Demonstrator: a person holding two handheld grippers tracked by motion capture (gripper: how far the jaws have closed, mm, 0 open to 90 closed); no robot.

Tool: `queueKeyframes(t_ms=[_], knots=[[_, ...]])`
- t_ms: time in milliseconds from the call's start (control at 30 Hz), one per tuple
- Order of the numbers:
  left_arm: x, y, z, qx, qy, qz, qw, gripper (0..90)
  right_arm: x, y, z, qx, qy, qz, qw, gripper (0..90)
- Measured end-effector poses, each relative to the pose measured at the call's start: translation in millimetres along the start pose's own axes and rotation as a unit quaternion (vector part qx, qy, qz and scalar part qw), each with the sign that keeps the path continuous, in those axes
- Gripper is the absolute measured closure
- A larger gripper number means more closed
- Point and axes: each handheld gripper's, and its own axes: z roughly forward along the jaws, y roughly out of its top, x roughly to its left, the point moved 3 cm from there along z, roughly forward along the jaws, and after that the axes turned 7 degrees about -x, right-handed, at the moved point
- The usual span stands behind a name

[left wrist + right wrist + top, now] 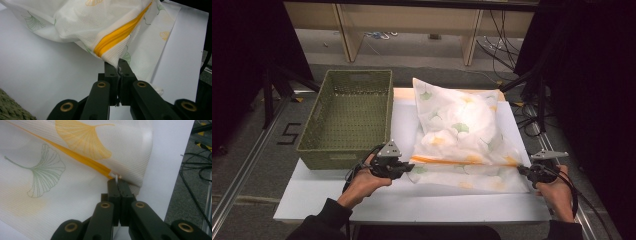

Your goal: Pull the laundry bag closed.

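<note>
- Your left gripper (119, 65), lower centre, is clamped on the mesh bag (459, 132) to anchor it.
- Your right gripper (116, 180) pinches the zipper pull (115, 176) so it can slide along.

The person wears dark sleeves (329, 212) reaching to the wrists. Each hand carries a black gripper, the left gripper (408, 169) and the right gripper (521, 170), topped by a grey three-cornered plate, with black cables trailing back. Their black jaw arms carry brass-coloured pivot rings.
</note>
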Motion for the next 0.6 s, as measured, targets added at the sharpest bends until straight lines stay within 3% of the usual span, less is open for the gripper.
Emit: queueKeyframes(t_ms=[67,100,133,200,233,267,367,400,500,533,600], knots=[[-0.1,-0.5,-0.4,-0.005,0.008,-0.008,0.9999,84.8,-2.2,0.2,-0.7,0.006,0.005,-0.017,0.9998,90.0],[-0.1,-0.5,-1.7,-0.005,0.009,-0.008,0.9999,82.7,-0.3,0.1,-1.9,0.013,0.002,-0.005,0.9999,88.6],[-0.5,-0.8,-1.9,-0.003,0.010,-0.001,0.9999,81.4,1.7,1.2,-3.3,0.020,-0.004,0.003,0.9998,87.7],[-1.1,-1.7,-2.1,0.007,0.014,0.021,0.9996,77.1,2.8,2.6,-2.4,0.013,-0.006,-0.018,0.9997,83.6],[-3.1,-2.7,-1.0,0.006,0.016,0.012,0.9998,73.0,5.9,3.7,-2.9,0.009,-0.006,-0.011,0.9999,82.2],[-2.8,-2.9,-1.8,0.012,0.015,0.020,0.9996,70.0,7.8,6.3,-3.7,0.007,0.000,-0.017,0.9998,80.9],[-5.1,-3.2,-1.5,0.005,0.019,0.010,0.9998,59.8,16.7,13.2,-4.6,-0.006,0.008,-0.016,0.9998,74.1],[-5.2,-3.5,-1.5,0.005,0.023,0.009,0.9997,55.5,17.6,14.5,-3.9,-0.012,0.009,-0.031,0.9994,71.8],[-5.5,-4.9,-2.2,0.002,0.029,0.011,0.9995,46.5,24.3,22.1,-3.7,-0.041,0.015,-0.040,0.9983,58.7],[-5.6,-5.4,-2.0,-0.002,0.027,0.010,0.9996,44.5,28.1,24.6,-3.3,-0.049,0.015,-0.026,0.9983,53.7],[-6.1,-6.0,-4.0,0.002,0.036,0.012,0.9993,41.1,32.0,29.6,-3.1,-0.063,0.028,-0.024,0.9973,49.9]])
